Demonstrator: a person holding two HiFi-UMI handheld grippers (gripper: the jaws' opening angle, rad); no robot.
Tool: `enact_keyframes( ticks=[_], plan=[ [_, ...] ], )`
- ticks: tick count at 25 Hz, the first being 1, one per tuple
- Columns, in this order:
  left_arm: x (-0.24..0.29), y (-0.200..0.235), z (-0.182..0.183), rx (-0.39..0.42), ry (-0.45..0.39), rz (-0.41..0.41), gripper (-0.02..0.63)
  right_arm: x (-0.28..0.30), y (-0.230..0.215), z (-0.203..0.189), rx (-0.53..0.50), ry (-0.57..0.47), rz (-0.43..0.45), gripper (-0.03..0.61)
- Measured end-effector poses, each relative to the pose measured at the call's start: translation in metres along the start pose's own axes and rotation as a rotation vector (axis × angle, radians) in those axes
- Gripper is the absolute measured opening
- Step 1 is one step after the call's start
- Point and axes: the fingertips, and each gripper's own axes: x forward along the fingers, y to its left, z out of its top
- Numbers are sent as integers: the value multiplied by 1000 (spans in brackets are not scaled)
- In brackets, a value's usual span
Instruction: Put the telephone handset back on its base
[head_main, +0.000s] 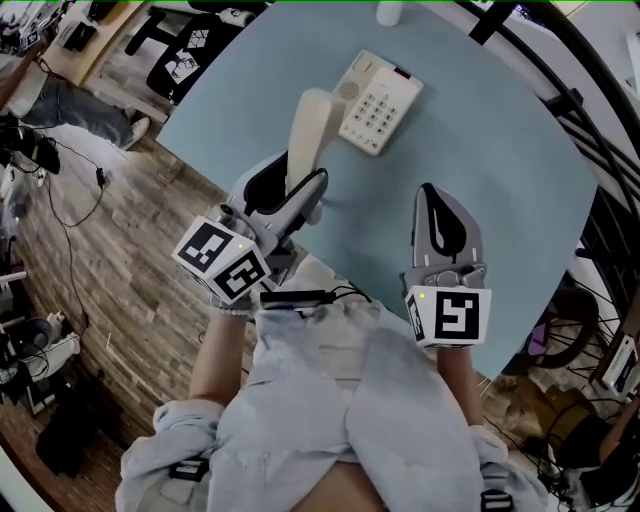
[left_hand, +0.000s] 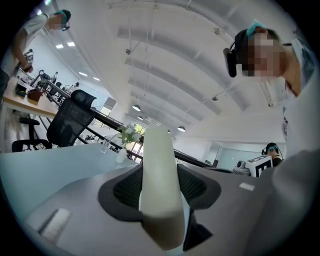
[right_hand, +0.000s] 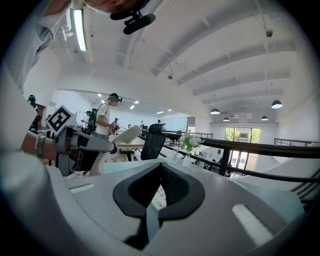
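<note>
Left gripper (head_main: 292, 186) clamps smooth, probably plastic handset (head_main: 306, 130).

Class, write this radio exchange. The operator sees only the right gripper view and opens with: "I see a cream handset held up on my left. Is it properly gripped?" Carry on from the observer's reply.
Observer: Yes. The left gripper view shows the left gripper shut on the handset, with a jaw pressed against each side.
Operator: Is the cradle on the base free?
Observer: In the head view the base lies keys-up on the table with its cradle side empty.
Operator: Where is my gripper in all this?
Observer: The head view puts the right gripper to the right of the handset, short of the base and touching neither.
</note>
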Motion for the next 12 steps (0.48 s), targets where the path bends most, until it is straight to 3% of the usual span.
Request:
enact_keyframes(
  ticks=[12],
  plan=[
    [43, 31, -1, -25, 47, -19, 209, 26, -17, -10, 19, 41, -37, 6]
  ],
)
